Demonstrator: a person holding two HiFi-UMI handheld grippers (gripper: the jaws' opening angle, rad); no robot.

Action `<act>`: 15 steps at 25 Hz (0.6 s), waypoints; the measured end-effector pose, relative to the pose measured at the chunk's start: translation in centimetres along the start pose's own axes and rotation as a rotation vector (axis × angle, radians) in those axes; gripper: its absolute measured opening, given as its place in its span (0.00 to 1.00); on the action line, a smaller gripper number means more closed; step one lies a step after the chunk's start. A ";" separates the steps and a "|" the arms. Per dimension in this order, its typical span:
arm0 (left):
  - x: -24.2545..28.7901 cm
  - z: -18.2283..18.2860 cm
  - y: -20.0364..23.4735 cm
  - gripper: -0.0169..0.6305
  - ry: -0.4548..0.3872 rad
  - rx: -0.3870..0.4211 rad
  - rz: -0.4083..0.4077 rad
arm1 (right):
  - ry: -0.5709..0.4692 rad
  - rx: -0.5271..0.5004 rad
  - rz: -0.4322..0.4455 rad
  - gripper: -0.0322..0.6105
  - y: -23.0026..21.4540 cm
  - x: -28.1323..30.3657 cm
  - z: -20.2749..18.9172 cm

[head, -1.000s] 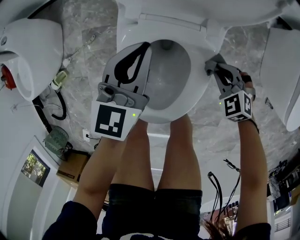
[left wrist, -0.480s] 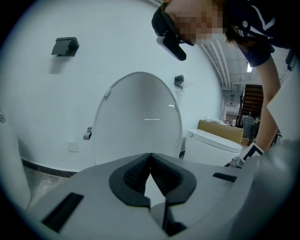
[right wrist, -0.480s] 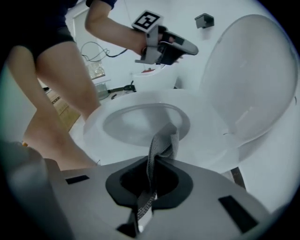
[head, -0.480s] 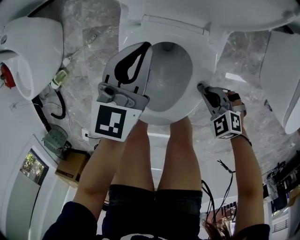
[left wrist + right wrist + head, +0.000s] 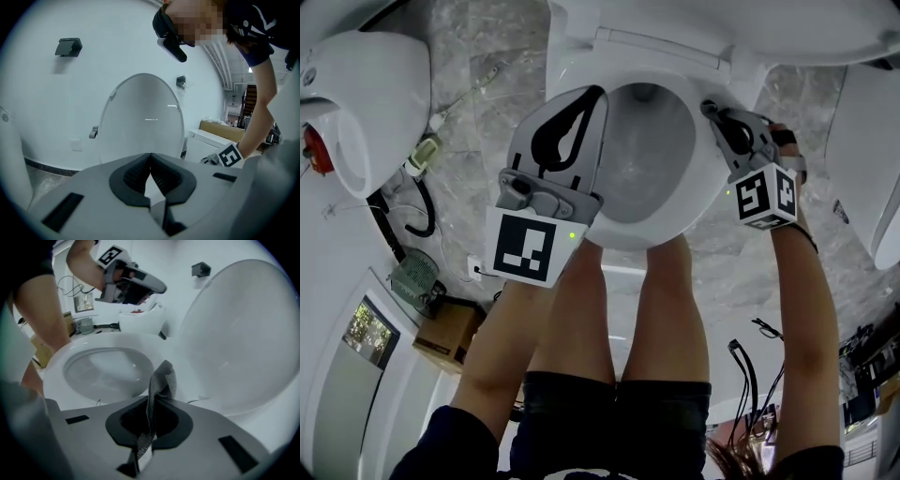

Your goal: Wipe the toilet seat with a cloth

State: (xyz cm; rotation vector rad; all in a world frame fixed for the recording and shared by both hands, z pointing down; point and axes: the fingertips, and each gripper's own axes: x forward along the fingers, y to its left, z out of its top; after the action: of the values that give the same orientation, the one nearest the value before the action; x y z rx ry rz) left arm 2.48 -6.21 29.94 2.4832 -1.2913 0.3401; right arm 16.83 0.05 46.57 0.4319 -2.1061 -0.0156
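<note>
Right tongs (image 5: 156, 399) clamp a grey cloth (image 5: 162, 378), its fold jutting past the tips so that fabric, not plastic, meets the toilet seat (image 5: 112, 341) near the raised lid (image 5: 243, 333). Left tongs (image 5: 150, 157), pressed together and empty, hover over the seat's opposite side, apparently kept clear.

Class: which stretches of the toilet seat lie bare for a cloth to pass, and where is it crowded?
Free: the front curve of the toilet seat by the person's legs, and on up its right side to the right gripper. Crowded: the left side under the left gripper, and the right rear, where the cloth is held.
</note>
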 end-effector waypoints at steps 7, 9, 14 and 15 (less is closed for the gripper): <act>-0.6 -0.1 0.8 0.06 -0.001 -0.013 0.008 | 0.103 -0.222 0.424 0.09 14.9 -1.6 -0.6; -0.8 -0.1 1.1 0.06 -0.001 -0.012 0.010 | 0.101 -0.302 0.476 0.09 16.6 -1.6 -0.4; -1.4 0.2 2.1 0.06 -0.002 -0.006 0.026 | 0.152 -0.277 0.358 0.09 10.1 1.2 -0.6; -1.6 0.3 2.4 0.06 -0.001 -0.006 0.032 | 0.165 -0.255 0.336 0.09 8.6 1.7 -0.5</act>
State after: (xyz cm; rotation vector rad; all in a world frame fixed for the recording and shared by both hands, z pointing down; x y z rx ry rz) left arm -0.33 -6.39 29.56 2.4603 -1.3315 0.3416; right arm 13.81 7.68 49.78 -0.0726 -1.9572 -0.0504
